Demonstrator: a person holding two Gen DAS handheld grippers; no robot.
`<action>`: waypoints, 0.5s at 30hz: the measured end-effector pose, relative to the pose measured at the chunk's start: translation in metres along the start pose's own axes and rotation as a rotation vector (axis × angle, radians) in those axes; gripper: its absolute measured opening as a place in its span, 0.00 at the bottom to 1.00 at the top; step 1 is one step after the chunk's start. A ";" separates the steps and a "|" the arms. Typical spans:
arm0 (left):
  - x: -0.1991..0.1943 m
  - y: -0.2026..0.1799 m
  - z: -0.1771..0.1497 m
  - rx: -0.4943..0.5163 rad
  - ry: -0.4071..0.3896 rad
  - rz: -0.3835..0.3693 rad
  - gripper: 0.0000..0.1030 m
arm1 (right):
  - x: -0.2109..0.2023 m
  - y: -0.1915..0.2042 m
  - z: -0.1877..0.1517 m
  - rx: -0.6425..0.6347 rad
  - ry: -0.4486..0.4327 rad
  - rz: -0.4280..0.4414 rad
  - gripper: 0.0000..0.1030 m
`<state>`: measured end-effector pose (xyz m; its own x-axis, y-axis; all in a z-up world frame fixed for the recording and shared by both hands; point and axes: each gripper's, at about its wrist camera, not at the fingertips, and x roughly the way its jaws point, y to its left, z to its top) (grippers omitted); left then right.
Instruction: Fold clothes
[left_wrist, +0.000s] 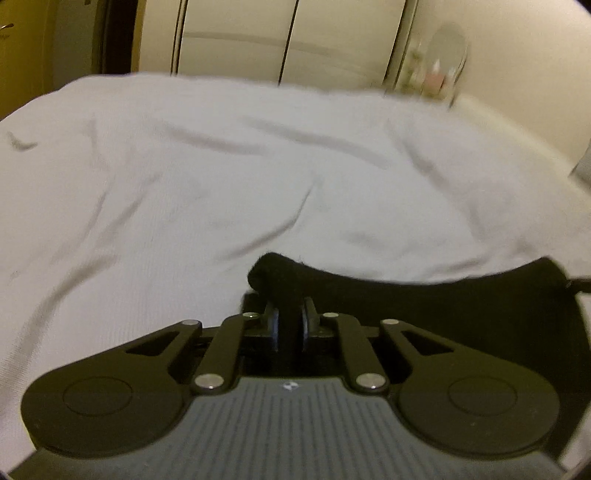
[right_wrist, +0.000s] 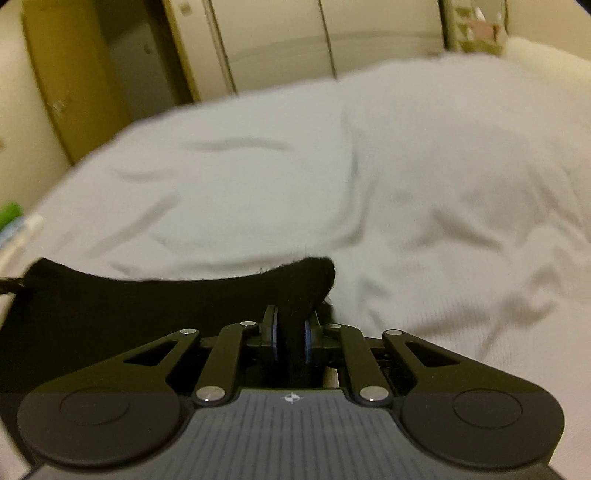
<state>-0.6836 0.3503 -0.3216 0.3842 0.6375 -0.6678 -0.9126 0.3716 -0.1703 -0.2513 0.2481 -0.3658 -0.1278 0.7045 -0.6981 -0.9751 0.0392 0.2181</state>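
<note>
- the left gripper (left_wrist: 291, 319) has its two fingers pressed together on a bunched corner of a black garment (left_wrist: 424, 306); the cloth pokes up past the fingertips in a rounded lump.
- from that corner the black garment stretches off to the right in the left wrist view, its top edge sagging in a shallow curve above the bed.
- the right gripper (right_wrist: 291, 334) is likewise clamped on another corner of the same black garment (right_wrist: 155, 310), with cloth squeezed between its blue-edged pads (right_wrist: 307, 338).
- in the right wrist view the garment runs off to the left, its upper edge dipping in the middle.
- the garment hangs spread between the two grippers, in front of and just above a white bedsheet (left_wrist: 221, 177).
- the white bedsheet (right_wrist: 424, 177) is wrinkled, with soft creases across it, and fills most of both views.
- behind the bed stand pale wardrobe doors (left_wrist: 288, 37) with dark vertical gaps between them.
- a blurred shelf with small items (left_wrist: 432, 70) sits at the far right of the left wrist view; what they are cannot be told.
- a green object (right_wrist: 9, 216) shows at the left edge of the right wrist view, too blurred to identify.
</note>
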 end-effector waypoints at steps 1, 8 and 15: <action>0.004 0.003 -0.003 -0.015 0.007 0.000 0.12 | 0.012 -0.003 -0.005 0.023 0.029 -0.013 0.11; -0.024 0.014 0.009 -0.112 -0.054 0.032 0.13 | -0.005 -0.001 0.000 0.095 -0.020 -0.131 0.50; -0.027 -0.014 0.025 -0.044 -0.090 0.014 0.08 | -0.002 0.032 0.010 0.040 -0.067 -0.080 0.40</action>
<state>-0.6776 0.3445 -0.2830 0.3803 0.7015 -0.6027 -0.9226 0.3331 -0.1945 -0.2804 0.2555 -0.3506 -0.0366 0.7438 -0.6674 -0.9734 0.1245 0.1921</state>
